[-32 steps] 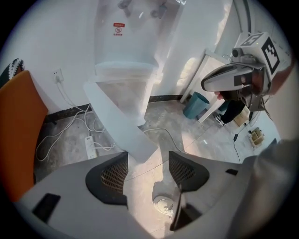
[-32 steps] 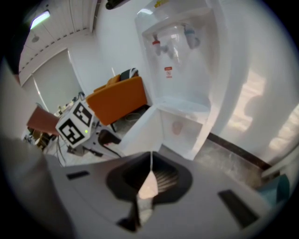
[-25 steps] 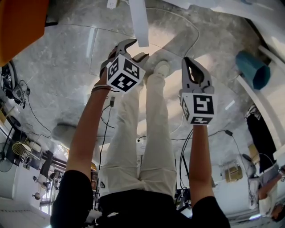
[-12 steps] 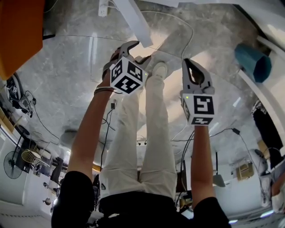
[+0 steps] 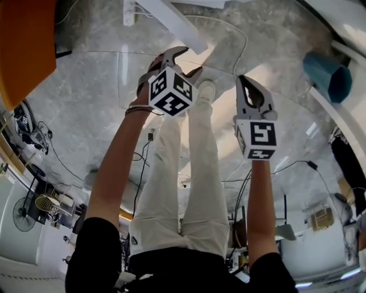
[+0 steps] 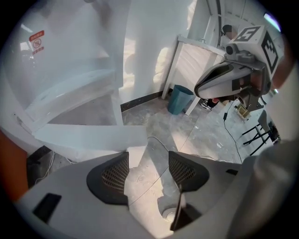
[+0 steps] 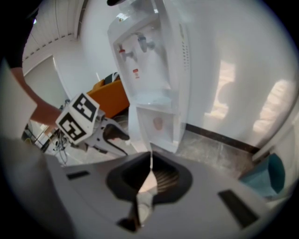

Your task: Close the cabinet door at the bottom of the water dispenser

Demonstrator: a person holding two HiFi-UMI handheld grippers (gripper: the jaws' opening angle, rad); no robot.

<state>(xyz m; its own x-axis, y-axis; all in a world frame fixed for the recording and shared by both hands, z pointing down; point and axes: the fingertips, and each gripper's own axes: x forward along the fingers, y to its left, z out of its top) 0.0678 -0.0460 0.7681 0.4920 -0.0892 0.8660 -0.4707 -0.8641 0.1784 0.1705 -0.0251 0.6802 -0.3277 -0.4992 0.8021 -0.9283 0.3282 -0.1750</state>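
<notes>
The white water dispenser (image 7: 149, 65) stands against a white wall in the right gripper view. Its bottom cabinet (image 7: 159, 123) is open, and the cabinet door (image 7: 139, 131) swings out toward me. Seen from above in the head view, the door (image 5: 174, 26) is a white slab just beyond my left gripper (image 5: 182, 62). In the left gripper view the door (image 6: 84, 135) lies close ahead of the left gripper (image 6: 147, 165), which is open and empty. My right gripper (image 5: 245, 83) hangs to the right, shut on nothing, its jaws (image 7: 150, 163) pressed together.
A teal bin (image 5: 326, 74) stands by a white frame at the right. An orange seat (image 5: 23, 46) is at the far left. A power strip (image 5: 129, 11) and cables lie on the grey marble floor. The person's legs and shoes are below the grippers.
The left gripper has crept forward toward the white door, which now reaches further into the head view. The right gripper has barely moved.
</notes>
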